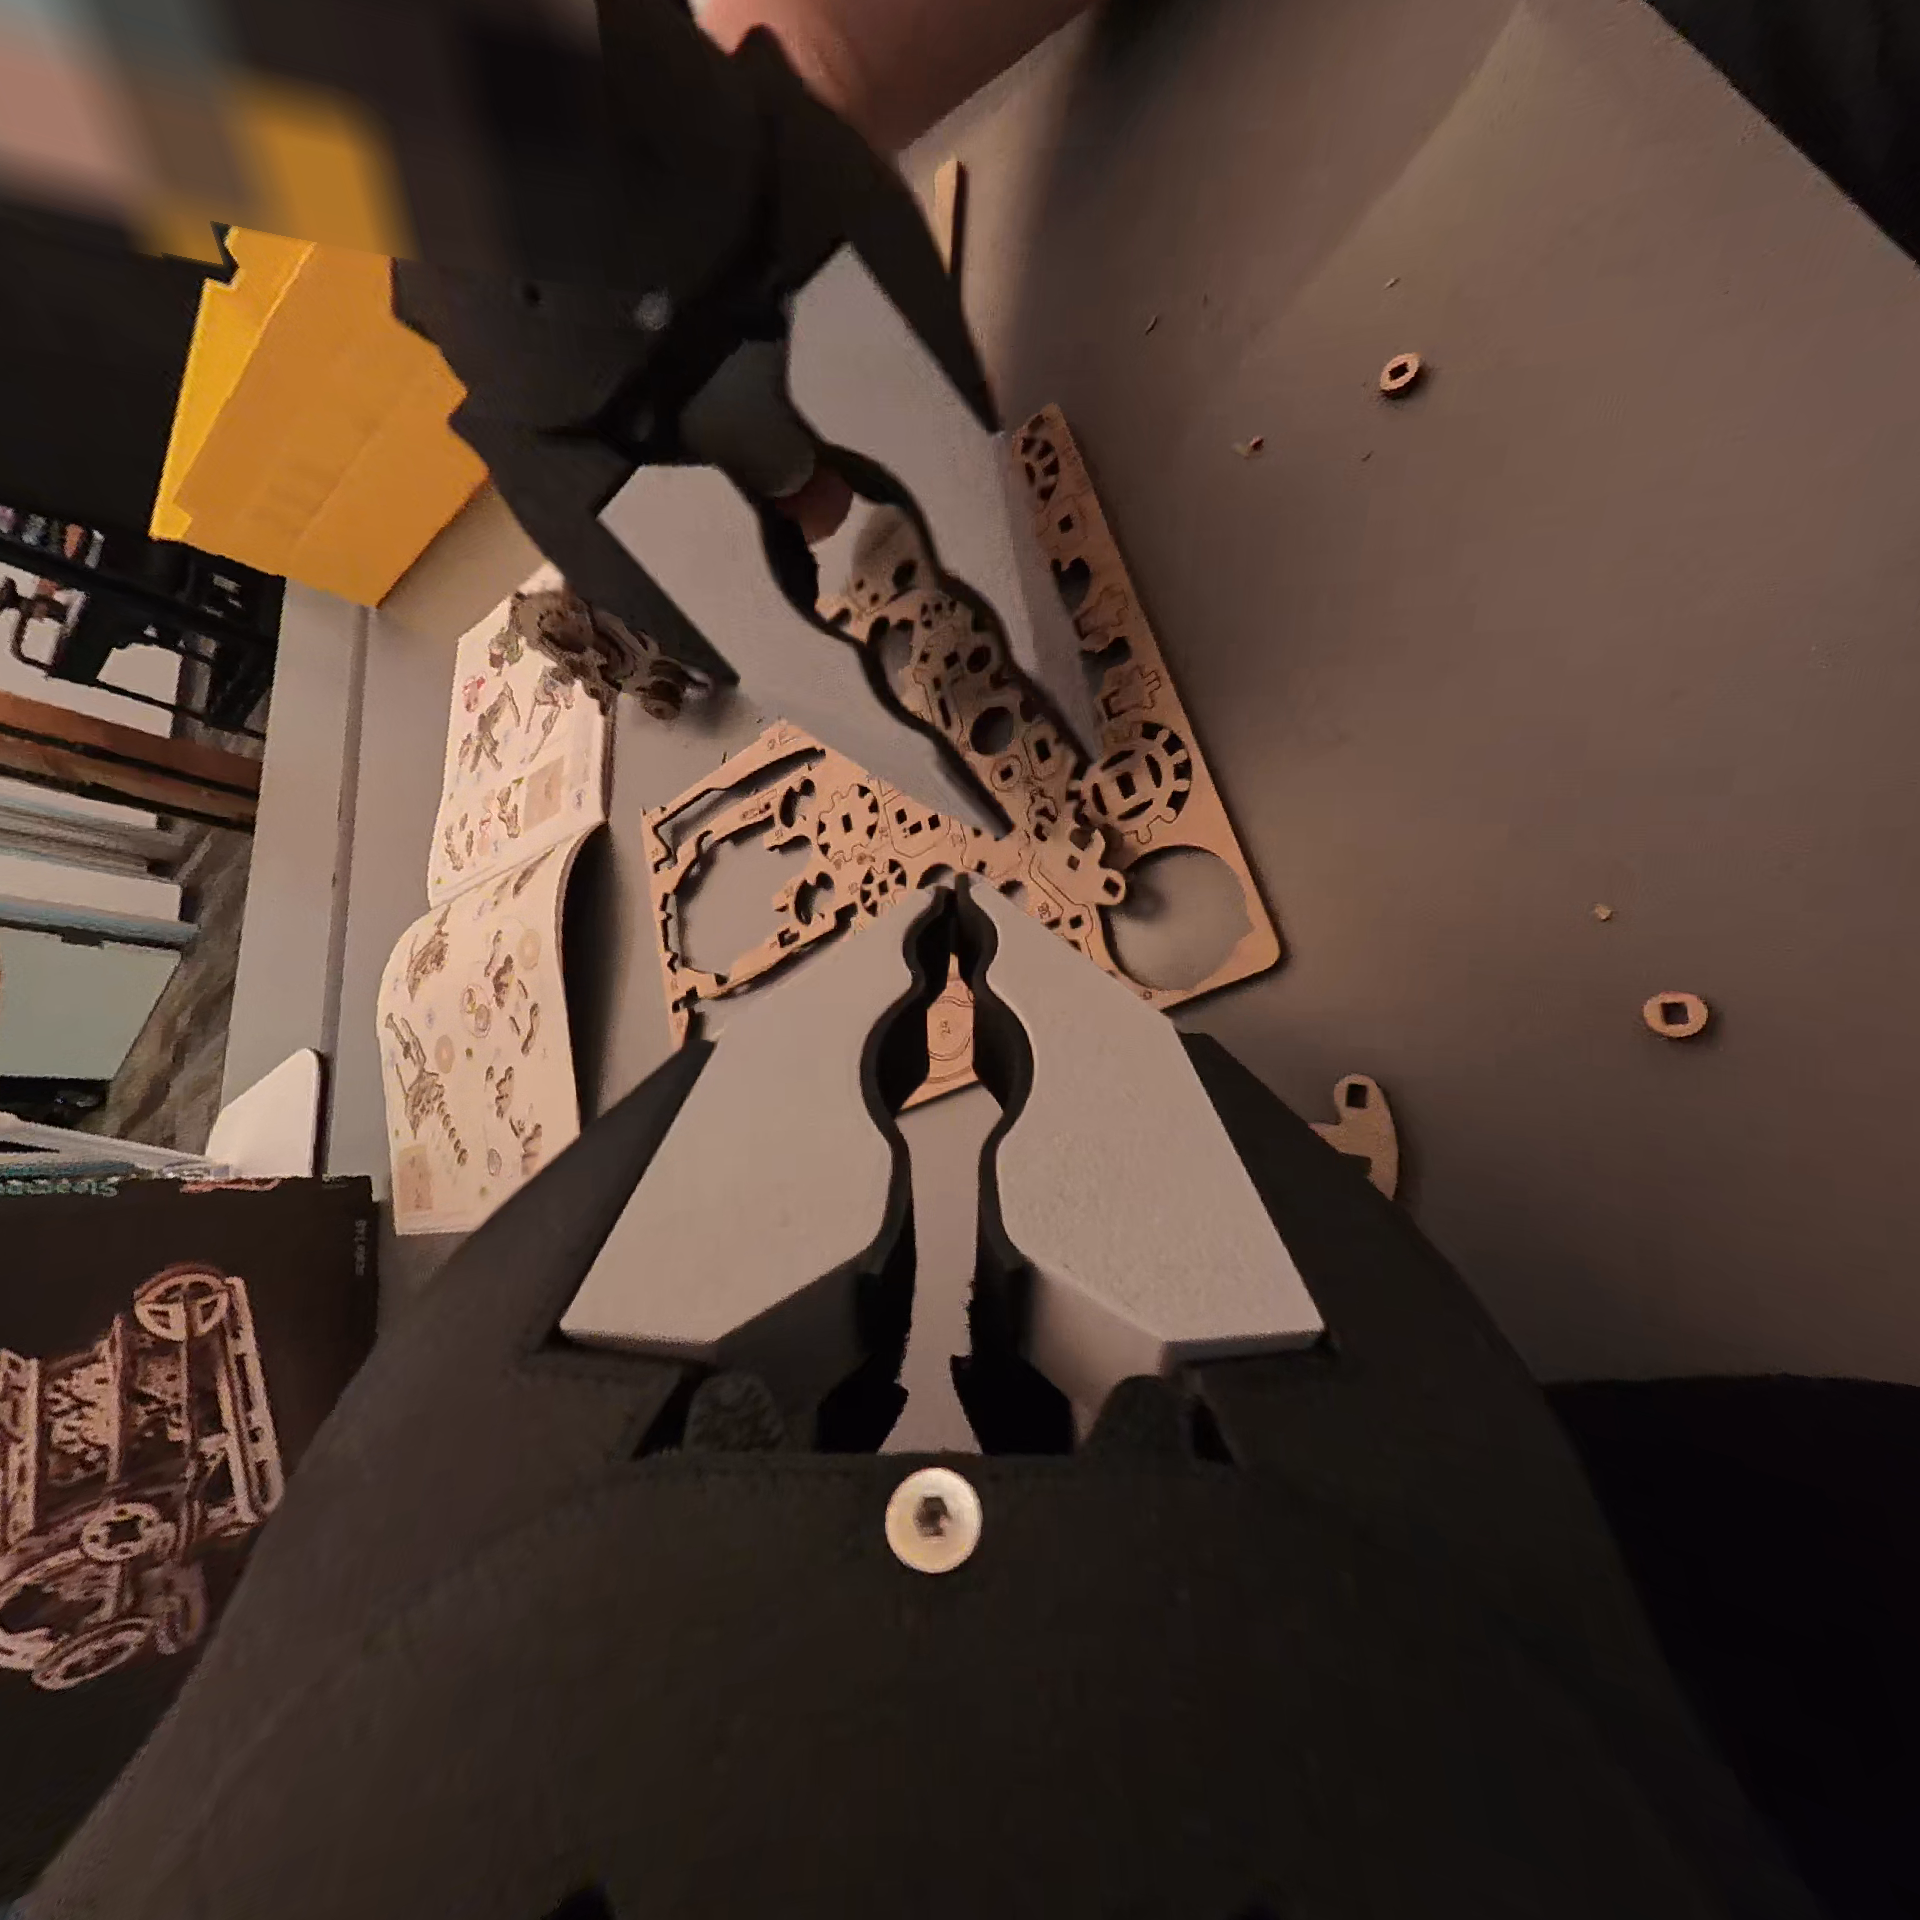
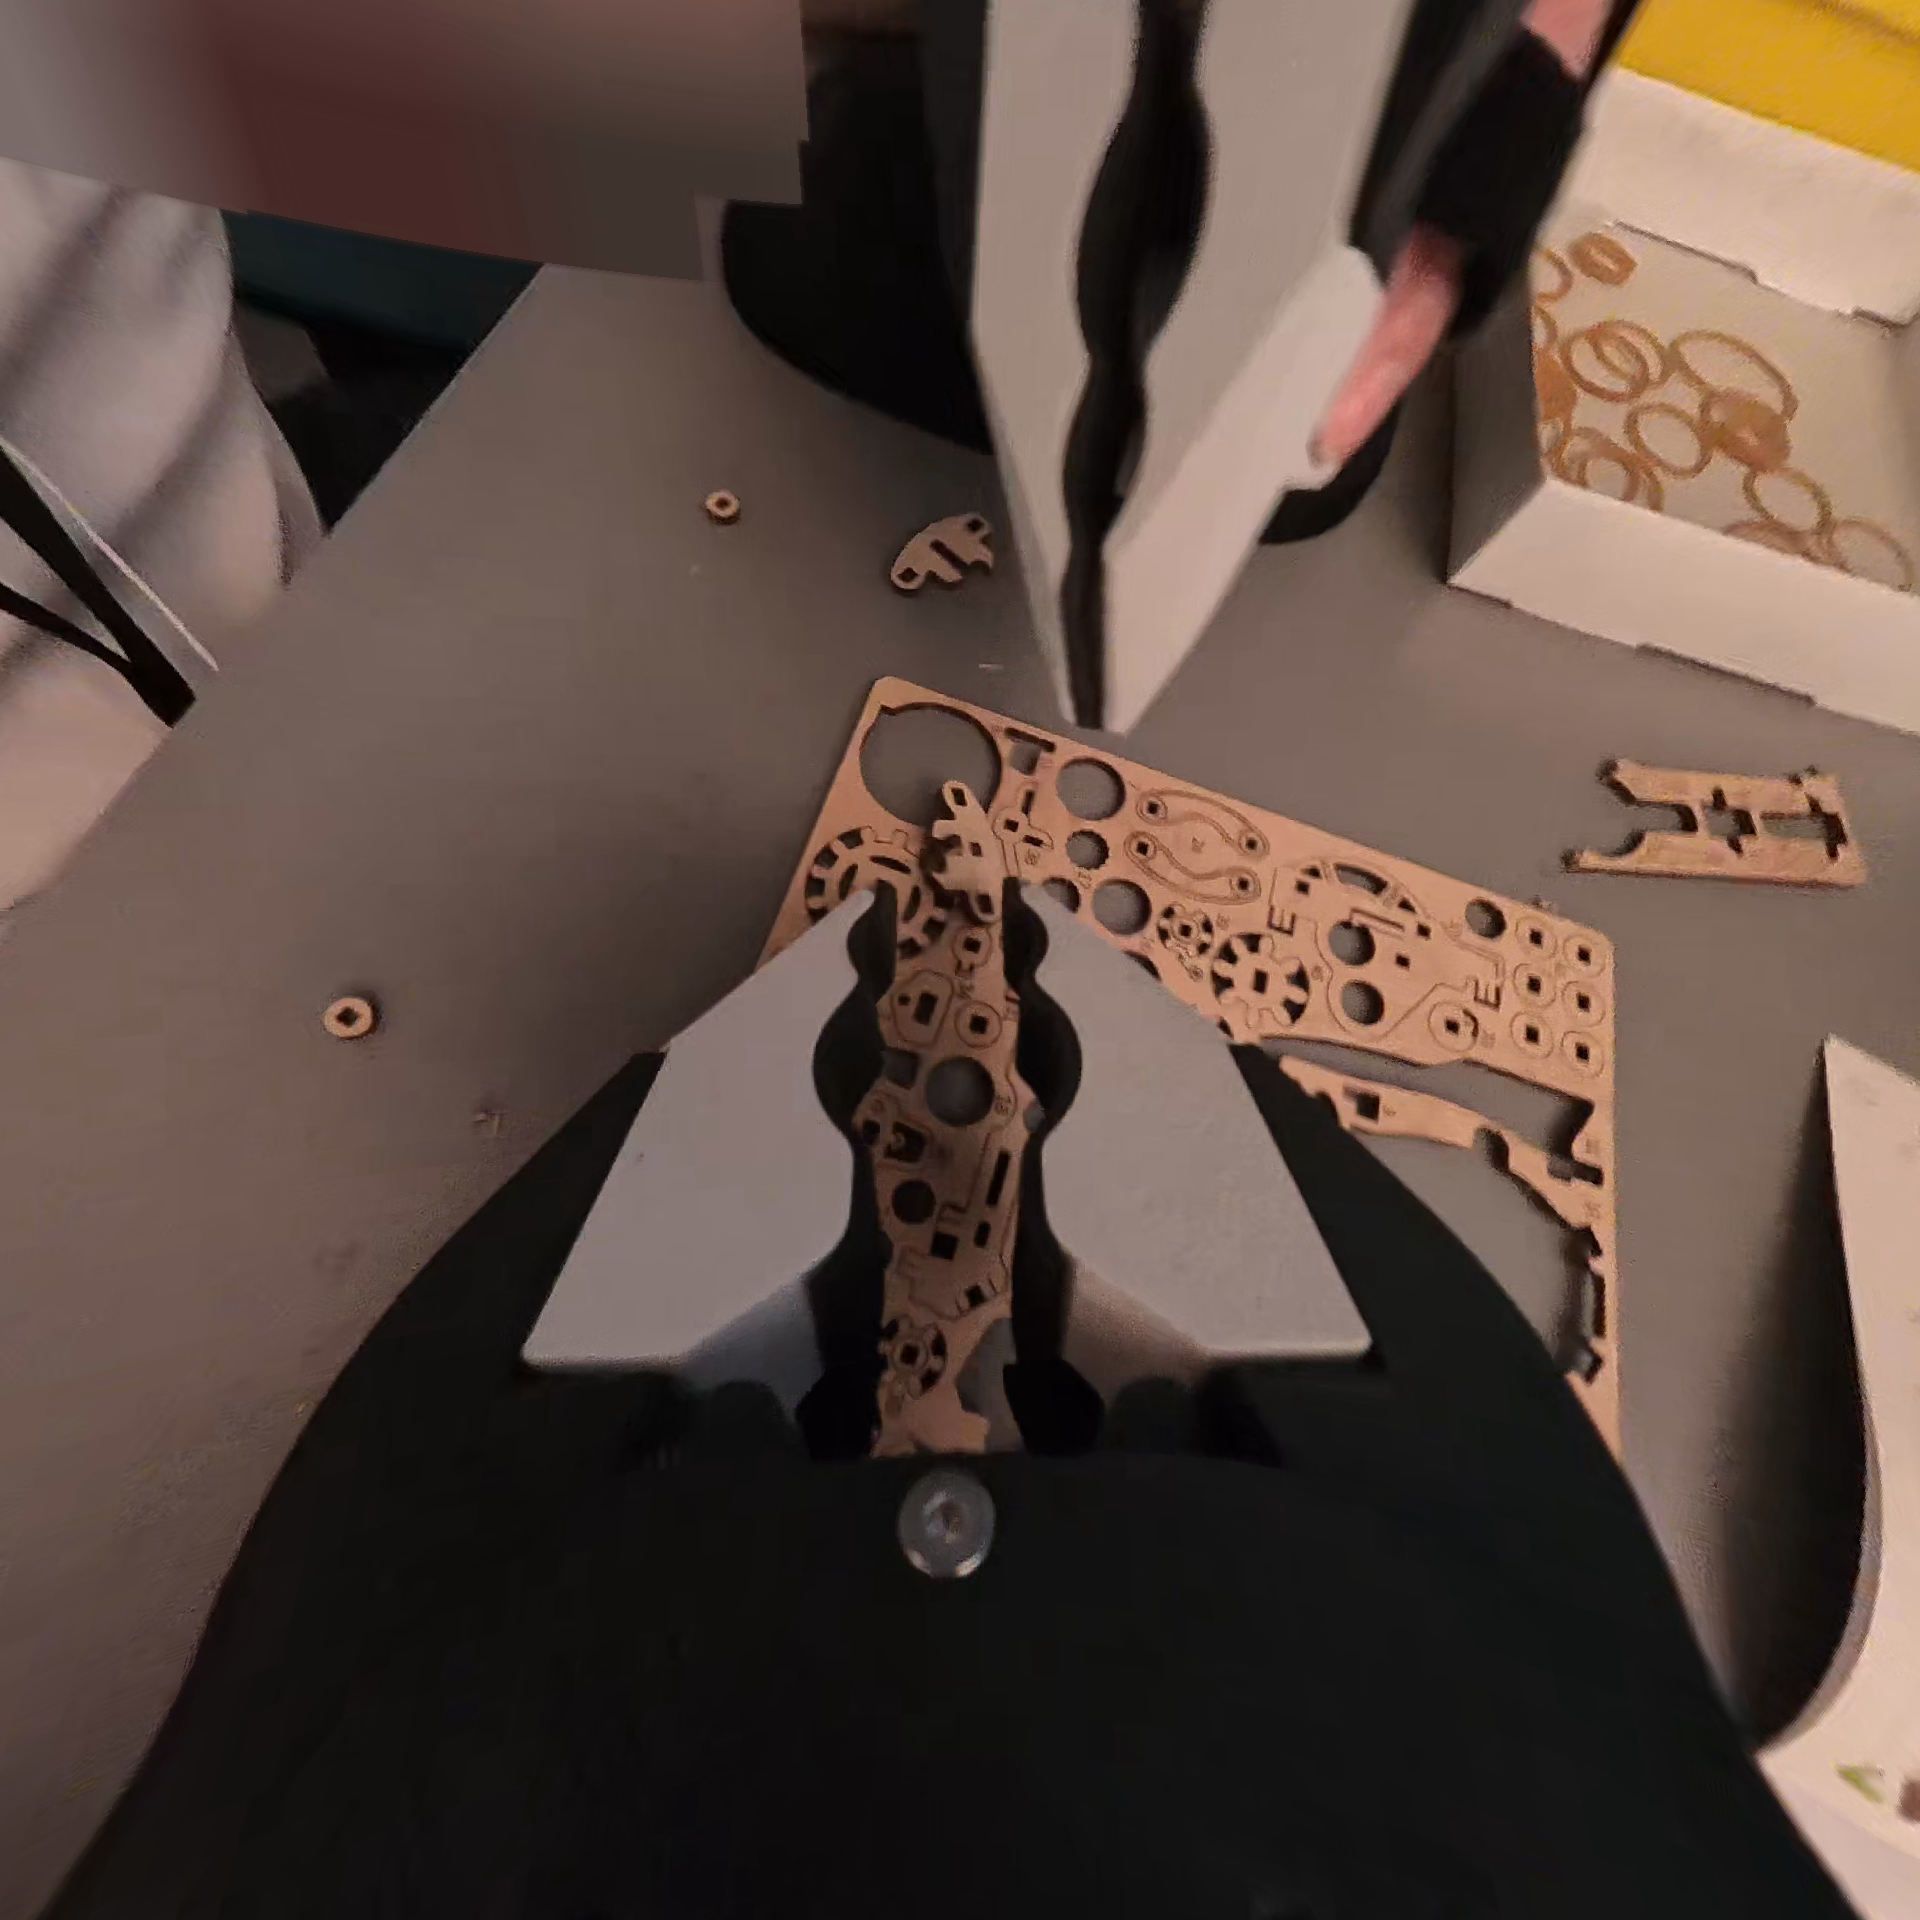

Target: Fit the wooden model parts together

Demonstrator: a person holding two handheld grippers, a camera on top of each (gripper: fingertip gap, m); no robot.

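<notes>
A laser-cut wooden parts sheet lies flat on the grey table. My right gripper is over the sheet's left end, shut on a small toothed wooden part at its tips. In the left wrist view it comes in from the upper left with the part at its tips. My left gripper is shut and empty, pointing at the sheet just in front of the right gripper's tips. In the right wrist view it is blurred above the sheet's far edge.
An open instruction booklet, a partly built model, a yellow box and a black box lie left. Loose washers, a curved piece, a flat part and a white box of rings surround the sheet. Between my left fingertips and the curved piece there is roughly 8 cm.
</notes>
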